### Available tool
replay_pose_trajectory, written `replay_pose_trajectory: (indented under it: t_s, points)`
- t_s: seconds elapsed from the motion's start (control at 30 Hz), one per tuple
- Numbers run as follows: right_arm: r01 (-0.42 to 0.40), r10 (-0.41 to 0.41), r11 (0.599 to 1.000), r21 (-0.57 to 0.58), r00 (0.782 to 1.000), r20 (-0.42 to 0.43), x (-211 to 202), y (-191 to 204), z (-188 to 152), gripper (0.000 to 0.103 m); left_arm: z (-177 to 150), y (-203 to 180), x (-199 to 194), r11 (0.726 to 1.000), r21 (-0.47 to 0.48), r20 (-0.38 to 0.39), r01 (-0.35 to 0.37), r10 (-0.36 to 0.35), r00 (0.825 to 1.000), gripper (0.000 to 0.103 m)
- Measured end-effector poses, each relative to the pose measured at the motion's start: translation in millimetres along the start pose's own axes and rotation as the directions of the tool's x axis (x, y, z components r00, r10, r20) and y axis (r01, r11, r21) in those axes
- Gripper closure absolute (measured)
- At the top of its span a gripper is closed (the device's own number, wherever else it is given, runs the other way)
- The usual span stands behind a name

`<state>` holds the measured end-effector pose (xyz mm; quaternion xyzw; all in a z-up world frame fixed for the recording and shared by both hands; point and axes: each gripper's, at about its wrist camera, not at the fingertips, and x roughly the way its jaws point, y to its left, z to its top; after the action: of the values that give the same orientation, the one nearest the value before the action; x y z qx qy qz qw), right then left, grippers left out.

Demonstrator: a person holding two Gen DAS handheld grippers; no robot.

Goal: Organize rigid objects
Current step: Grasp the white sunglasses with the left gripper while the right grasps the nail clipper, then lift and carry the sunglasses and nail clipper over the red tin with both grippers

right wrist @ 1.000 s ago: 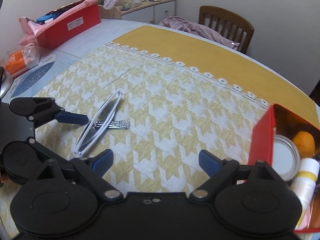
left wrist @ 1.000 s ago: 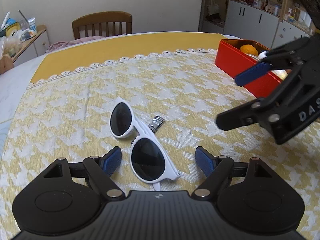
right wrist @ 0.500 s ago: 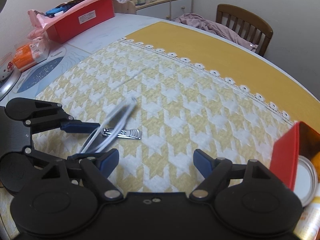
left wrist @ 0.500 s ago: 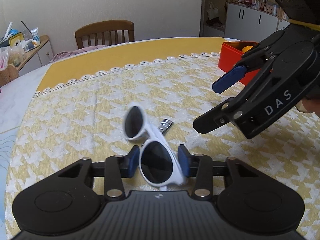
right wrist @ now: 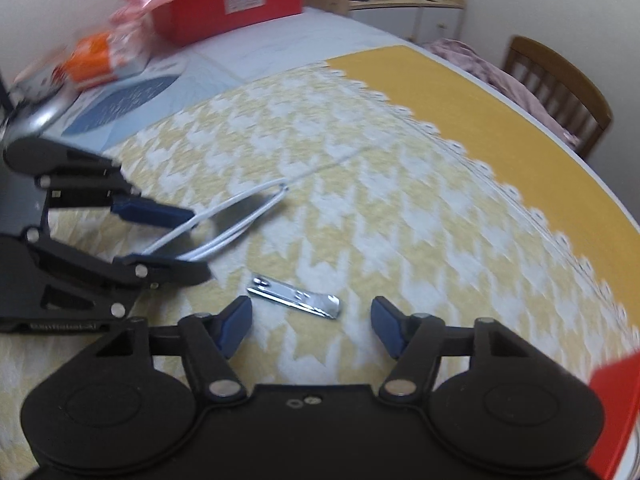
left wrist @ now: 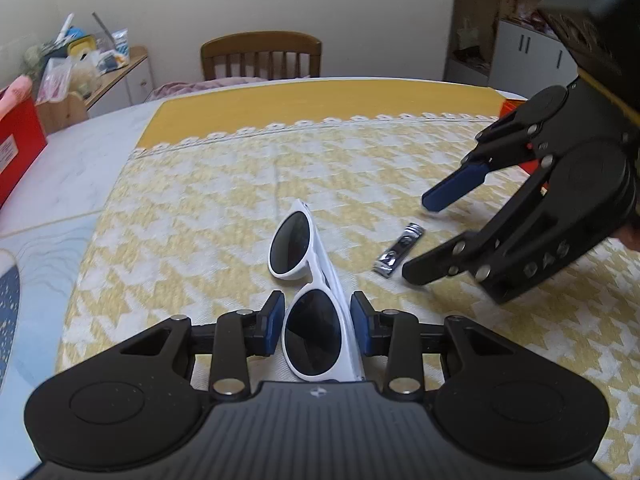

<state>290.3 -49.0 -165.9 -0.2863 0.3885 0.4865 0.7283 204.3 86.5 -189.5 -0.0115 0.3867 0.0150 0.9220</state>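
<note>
2 hand-held grippers are seen over the worktop (left wrist: 200,184). The left hand-held gripper (left wrist: 318,330) is pinched onto 1 pair of white sunglasses (left wrist: 312,292), 1 lens being clamped between its blue pads; its jaws have just been closing. The right hand-held gripper (right wrist: 310,324) is held spread, its jaws having just been narrowing, with 1 metal nail clipper (right wrist: 294,296) lying flat on the yellow patterned cloth just ahead, untouched. 1 wooden chair (left wrist: 262,54) is seen beyond the far edge.

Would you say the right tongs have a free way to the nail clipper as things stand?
Probably yes. The nail clipper lies flat on the cloth just ahead of the right tongs, whose jaws have been closing but stand apart. The sunglasses, held in the left tongs, sit clear to one side.
</note>
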Motion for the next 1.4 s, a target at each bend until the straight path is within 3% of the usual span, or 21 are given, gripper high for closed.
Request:
replay_pose_trajectory:
  t_s: [0.13,0.4,0.5,0.53,0.67,1.0,1.17,1.33,1.4]
  points:
    - [-0.005,0.005,0.997,-0.079,1.000,0.006,6.8,8.5,4.6,0.048,-0.3,5.0,-1.9,1.000,-0.015,-0.004,0.011,-0.011,1.000,0.068]
    - [-0.021,0.021,0.997,-0.078,1.000,-0.001,6.1,9.6,6.0,0.051,-2.1,8.1,-3.2,0.999,-0.028,-0.002,0.020,-0.020,1.000,0.068]
    - [-0.044,0.044,0.998,-0.050,0.999,0.000,1.7,13.5,3.9,0.088,-2.1,7.9,-3.6,0.999,-0.031,-0.003,0.020,-0.020,1.000,0.068]
    - [-0.028,0.028,0.999,-0.041,1.000,-0.001,0.5,16.8,2.7,0.090,-1.6,7.7,-3.5,0.999,-0.035,-0.004,0.020,-0.020,1.000,0.068]
    - [0.032,-0.031,0.998,-0.051,0.999,0.013,-3.5,29.6,-5.0,0.092,-0.8,7.9,-2.7,0.999,-0.036,-0.005,0.020,-0.020,1.000,0.068]
    - [0.128,-0.140,0.980,0.155,0.988,0.063,-24.6,38.8,-26.6,0.092,2.7,4.7,-5.8,0.998,-0.051,-0.004,0.042,-0.042,0.999,0.068]
    - [0.193,-0.208,0.967,0.169,0.975,0.079,-42.9,45.0,-38.7,0.093,10.3,0.8,-7.1,0.995,-0.080,-0.006,0.065,-0.066,0.998,0.068]
    - [0.196,-0.205,0.961,0.196,0.979,0.025,-48.0,43.0,-57.0,0.092,14.5,-10.3,-8.8,0.995,-0.063,-0.002,0.078,-0.079,0.997,0.068]
    - [0.153,-0.161,0.958,0.244,0.987,0.012,-48.6,38.6,-67.5,0.092,14.2,-15.6,-9.9,0.995,-0.057,-0.001,0.082,-0.082,0.997,0.068]
